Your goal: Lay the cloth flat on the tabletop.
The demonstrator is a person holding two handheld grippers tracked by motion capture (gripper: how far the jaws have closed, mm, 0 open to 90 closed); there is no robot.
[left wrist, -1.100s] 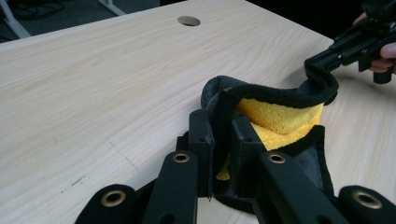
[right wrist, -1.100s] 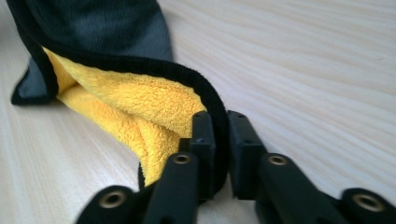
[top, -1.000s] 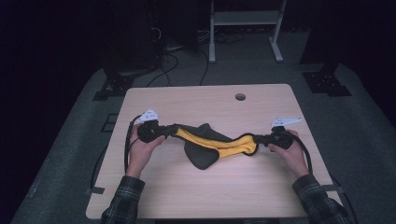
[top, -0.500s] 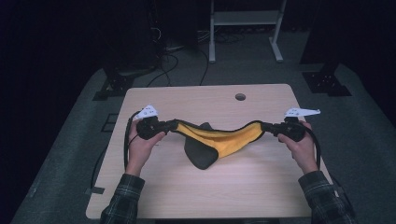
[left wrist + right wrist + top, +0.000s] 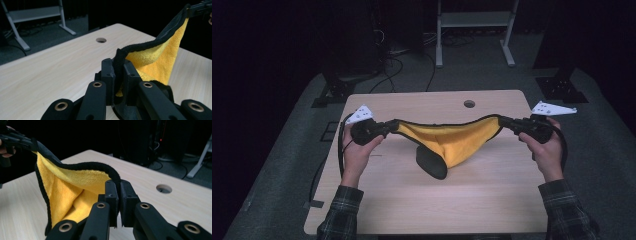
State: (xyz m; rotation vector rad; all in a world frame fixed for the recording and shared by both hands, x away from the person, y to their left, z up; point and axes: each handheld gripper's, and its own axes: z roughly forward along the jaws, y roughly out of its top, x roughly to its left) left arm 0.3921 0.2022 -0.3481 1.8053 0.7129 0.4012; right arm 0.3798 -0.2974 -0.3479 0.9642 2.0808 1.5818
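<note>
In the high view we see a yellow cloth [image 5: 452, 142] with a black edge stretched across the middle of the frame, held at each end and hanging between the two hands above the tabletop [image 5: 422, 200]. The left tool [image 5: 384, 129] sits at the left of centre, gripped by the person's left hand [image 5: 356, 152], and its jaws are closed tight on the cloth's left corner. The right tool [image 5: 507, 123] sits at the right of centre, in the right hand [image 5: 546, 147], and its jaws are likewise pinched on the right corner.

The black hem runs from one tool to the other in a shallow sag, and the yellow body droops below it toward the lower middle of the frame. A dark fold at the bottom of the cloth reaches down to the wood; we cannot tell if it touches.

In the left gripper view the two black jaws rise from the bottom centre and clamp the black hem between them, with the yellow cloth [image 5: 160, 60] spreading up toward the upper right of the frame, where the other tool holds its far corner. In the right gripper view the jaws press together on the hem at centre, and the cloth [image 5: 67, 187] fans away to the upper left.

A round hole [image 5: 469, 104] lies in the tabletop above the cloth, in the upper middle of the high view.
</note>
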